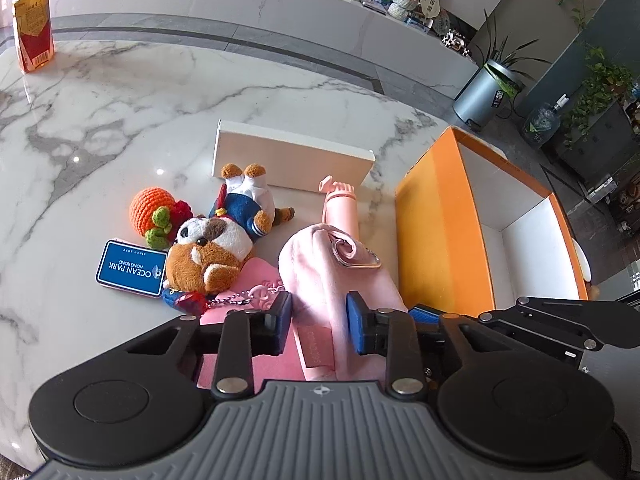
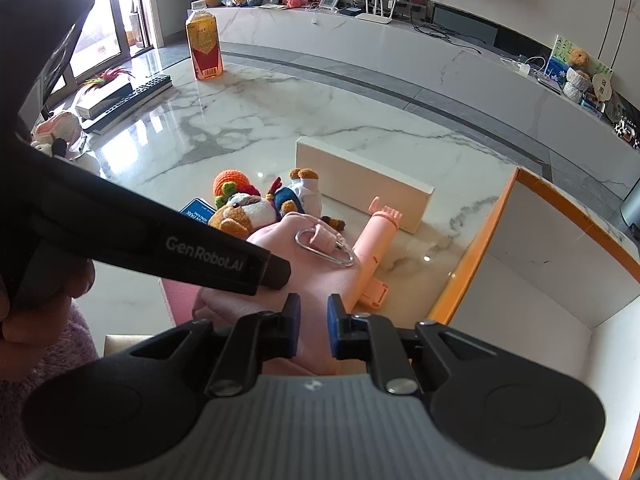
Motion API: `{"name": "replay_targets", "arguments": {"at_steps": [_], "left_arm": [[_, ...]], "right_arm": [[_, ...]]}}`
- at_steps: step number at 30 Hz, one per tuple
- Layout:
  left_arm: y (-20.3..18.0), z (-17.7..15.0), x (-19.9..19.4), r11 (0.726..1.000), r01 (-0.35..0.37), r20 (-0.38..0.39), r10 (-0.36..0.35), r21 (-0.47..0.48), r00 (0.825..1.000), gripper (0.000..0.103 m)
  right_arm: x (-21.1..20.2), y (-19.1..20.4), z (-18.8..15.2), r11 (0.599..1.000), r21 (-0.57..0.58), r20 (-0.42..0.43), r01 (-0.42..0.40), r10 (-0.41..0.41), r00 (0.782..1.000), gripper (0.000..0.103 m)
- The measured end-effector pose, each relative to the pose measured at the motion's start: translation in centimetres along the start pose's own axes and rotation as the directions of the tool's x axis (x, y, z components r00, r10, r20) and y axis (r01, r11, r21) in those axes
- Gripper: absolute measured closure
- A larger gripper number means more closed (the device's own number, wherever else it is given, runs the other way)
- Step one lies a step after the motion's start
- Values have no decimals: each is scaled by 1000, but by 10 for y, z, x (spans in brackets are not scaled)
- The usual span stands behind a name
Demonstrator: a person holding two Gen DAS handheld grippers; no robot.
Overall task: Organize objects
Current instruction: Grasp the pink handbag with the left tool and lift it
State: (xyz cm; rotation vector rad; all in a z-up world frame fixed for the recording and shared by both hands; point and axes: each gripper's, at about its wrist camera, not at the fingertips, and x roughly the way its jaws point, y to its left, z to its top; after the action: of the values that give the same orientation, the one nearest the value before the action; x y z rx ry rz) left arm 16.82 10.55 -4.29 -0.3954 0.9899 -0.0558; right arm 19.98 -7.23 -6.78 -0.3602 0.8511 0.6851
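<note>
Box (image 1: 436,240): empty, at 3 o'clock.
Left: toys, tin, pouch (image 1: 328,264), bottle on marble.
Left gripper (image 1: 319,312): straddling pouch, grip uncertain.
Right gripper (image 2: 313,314): parted above pouch.

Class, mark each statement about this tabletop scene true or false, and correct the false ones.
1. The orange box is full of toys. False: its white interior shows nothing inside.
2. The plush dog lies on the marble table. True.
3. The drink bottle lies on its side. False: it stands upright.
4. A metal carabiner rests on the pink pouch. True.
5. The blue Ocean Park card lies inside the orange box. False: it lies on the table beside the plush dog.
</note>
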Motion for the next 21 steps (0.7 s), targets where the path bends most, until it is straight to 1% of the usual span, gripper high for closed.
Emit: {"name": "replay_targets", "arguments": {"at_steps": [2, 6, 7, 9, 11, 12, 13, 15, 16, 19, 21], "left_arm": [[-1, 1, -10, 1000, 0, 35, 0, 11, 999, 74], [-1, 4, -39, 996, -47, 105, 39, 78, 994, 76], [0, 5, -47, 993, -65, 119, 54, 96, 991, 76], [1, 5, -61, 981, -124, 152, 101, 151, 983, 76], [1, 4, -71, 958, -194, 188, 156, 209, 970, 76], [1, 2, -73, 944, -228, 201, 182, 238, 963, 76], [1, 0, -74, 932, -253, 211, 202, 259, 957, 76], [4, -4, -71, 915, -284, 209, 230, 285, 951, 76], [6, -6, -68, 914, -286, 202, 234, 287, 951, 76], [12, -9, -61, 909, -291, 193, 241, 298, 951, 77], [16, -11, -58, 903, -299, 194, 248, 308, 949, 77]], "right_arm": [[-3, 1, 1, 1000, 3, 7, 2, -2, 1000, 88], [-12, 2, 6, 999, 29, 28, -16, 15, 999, 87], [-13, 3, 8, 999, 40, 31, -26, 25, 999, 86], [-10, 4, 11, 996, 75, 26, -53, 51, 998, 85], [-3, 5, 13, 987, 135, 4, -84, 85, 996, 82], [2, 6, 13, 981, 168, -7, -95, 98, 995, 77], [6, 6, 13, 974, 205, -15, -98, 103, 995, 67], [14, 7, 12, 956, 276, -26, -96, 107, 994, 54], [19, 7, 11, 948, 306, -36, -91, 108, 994, 52], [32, 8, 11, 925, 376, -85, -61, 100, 991, 51], [41, 6, 9, 906, 419, -111, -59, 116, 987, 51]]}}
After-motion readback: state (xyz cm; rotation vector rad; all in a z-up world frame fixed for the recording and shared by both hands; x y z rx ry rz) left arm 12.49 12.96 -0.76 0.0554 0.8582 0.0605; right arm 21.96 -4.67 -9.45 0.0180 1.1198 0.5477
